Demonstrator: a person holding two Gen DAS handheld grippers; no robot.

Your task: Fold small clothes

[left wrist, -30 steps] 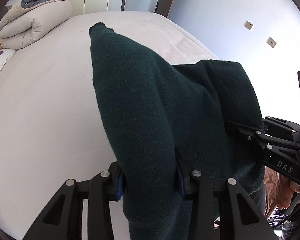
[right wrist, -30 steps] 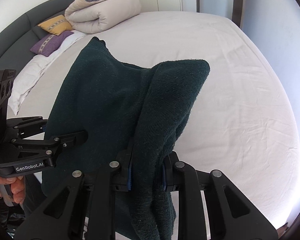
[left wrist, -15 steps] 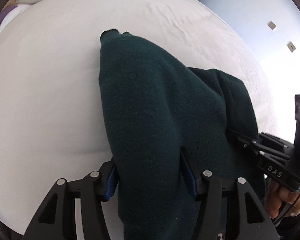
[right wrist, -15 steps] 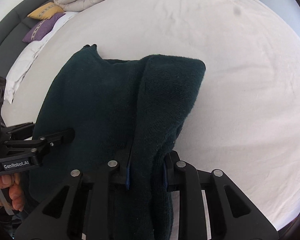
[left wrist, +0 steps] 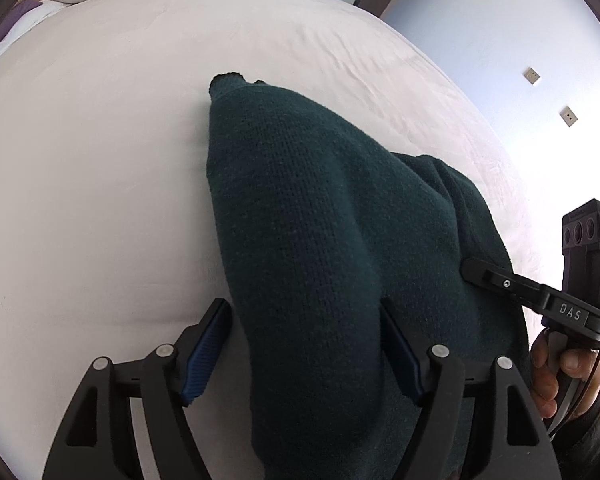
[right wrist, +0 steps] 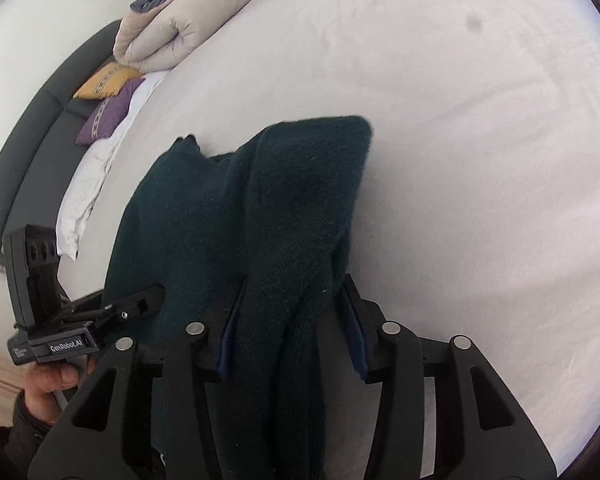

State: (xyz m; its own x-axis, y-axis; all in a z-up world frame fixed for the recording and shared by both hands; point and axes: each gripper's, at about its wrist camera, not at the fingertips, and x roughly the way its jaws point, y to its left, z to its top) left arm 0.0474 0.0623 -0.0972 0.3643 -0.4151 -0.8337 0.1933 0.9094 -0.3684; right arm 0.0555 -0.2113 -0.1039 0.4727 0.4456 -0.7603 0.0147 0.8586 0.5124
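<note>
A dark green knitted sweater (left wrist: pixel 320 240) lies spread forward over the white bed (left wrist: pixel 100 160), its far end resting on the sheet. It also shows in the right wrist view (right wrist: pixel 228 220). My left gripper (left wrist: pixel 304 344) has its jaws spread wide, with the sweater's near edge lying between the blue pads (left wrist: pixel 206 356). My right gripper (right wrist: pixel 290 320) also stands open, with bunched sweater fabric draped between its fingers. Each gripper shows in the other's view, the right one (left wrist: pixel 500 280) and the left one (right wrist: pixel 136 308), both against the sweater.
A folded beige duvet (right wrist: pixel 168 32) sits at the head of the bed, with a yellow cushion (right wrist: pixel 108 82) and a purple cushion (right wrist: pixel 110 116) against the dark headboard (right wrist: pixel 24 144). A wall with sockets (left wrist: pixel 548 96) is on the right.
Both grippers lowered the sweater onto the bed and their jaws have opened wider. The sweater's far end now rests flat on the sheet.
</note>
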